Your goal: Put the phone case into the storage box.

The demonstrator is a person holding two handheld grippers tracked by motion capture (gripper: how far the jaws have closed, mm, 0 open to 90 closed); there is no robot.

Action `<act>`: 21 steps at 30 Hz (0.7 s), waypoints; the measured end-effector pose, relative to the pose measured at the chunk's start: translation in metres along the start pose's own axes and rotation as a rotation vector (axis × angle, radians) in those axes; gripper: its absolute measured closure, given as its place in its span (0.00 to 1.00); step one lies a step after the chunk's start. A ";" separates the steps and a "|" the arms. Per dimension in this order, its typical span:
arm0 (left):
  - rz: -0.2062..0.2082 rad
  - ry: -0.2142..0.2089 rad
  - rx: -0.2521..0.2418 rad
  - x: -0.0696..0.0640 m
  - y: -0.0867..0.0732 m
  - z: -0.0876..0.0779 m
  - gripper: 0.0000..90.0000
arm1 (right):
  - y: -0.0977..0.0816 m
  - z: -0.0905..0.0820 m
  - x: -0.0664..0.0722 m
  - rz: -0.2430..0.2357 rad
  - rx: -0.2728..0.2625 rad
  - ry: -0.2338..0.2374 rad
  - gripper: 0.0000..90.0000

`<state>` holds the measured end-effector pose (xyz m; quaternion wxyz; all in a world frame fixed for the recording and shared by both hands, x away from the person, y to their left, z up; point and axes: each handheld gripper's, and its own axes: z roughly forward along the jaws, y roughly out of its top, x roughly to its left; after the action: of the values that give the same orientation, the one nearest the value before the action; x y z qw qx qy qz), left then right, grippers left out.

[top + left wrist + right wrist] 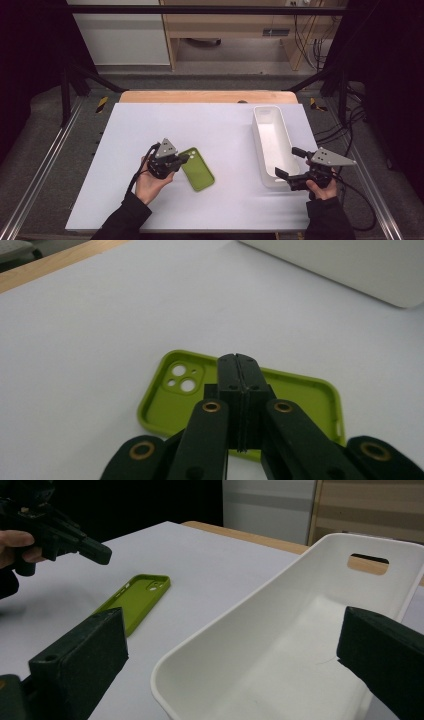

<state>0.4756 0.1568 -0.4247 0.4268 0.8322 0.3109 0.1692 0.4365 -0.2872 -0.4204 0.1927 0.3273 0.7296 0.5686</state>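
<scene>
A lime-green phone case (198,170) lies hollow side up on the white tabletop (210,125), left of centre. My left gripper (186,158) hovers just above the case's left end, jaws shut with nothing between them. In the left gripper view the closed fingertips (235,365) hang over the middle of the case (305,395). A long white bin (272,142) stands empty at the right. My right gripper (290,163) is wide open at the bin's near right corner. In the right gripper view its jaws stand either side of the bin's near end (280,645) without pressing it. That view also shows the case (137,600).
The table's wooden far edge (207,96) runs along the back. Metal frame rails (45,165) flank both sides and cables (357,195) trail at the right. A wooden shelf unit (230,25) stands beyond the table. The white surface stretches between case and bin.
</scene>
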 end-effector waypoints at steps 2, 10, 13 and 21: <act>0.012 -0.013 0.000 -0.005 0.003 0.002 1.00 | 0.000 0.000 0.000 0.001 -0.001 0.000 0.01; 0.021 -0.046 0.013 -0.015 0.013 0.012 1.00 | 0.000 0.000 0.000 -0.003 -0.001 0.002 0.01; 0.019 -0.052 0.022 -0.017 0.015 0.017 1.00 | 0.000 0.000 0.000 -0.003 0.001 0.003 0.01; 0.029 -0.080 0.058 -0.026 0.020 0.032 1.00 | 0.000 0.000 0.000 -0.002 0.003 0.004 0.01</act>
<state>0.4807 0.1115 -0.4274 0.4123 0.8548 0.2859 0.1329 0.4364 -0.2870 -0.4206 0.1913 0.3255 0.7313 0.5681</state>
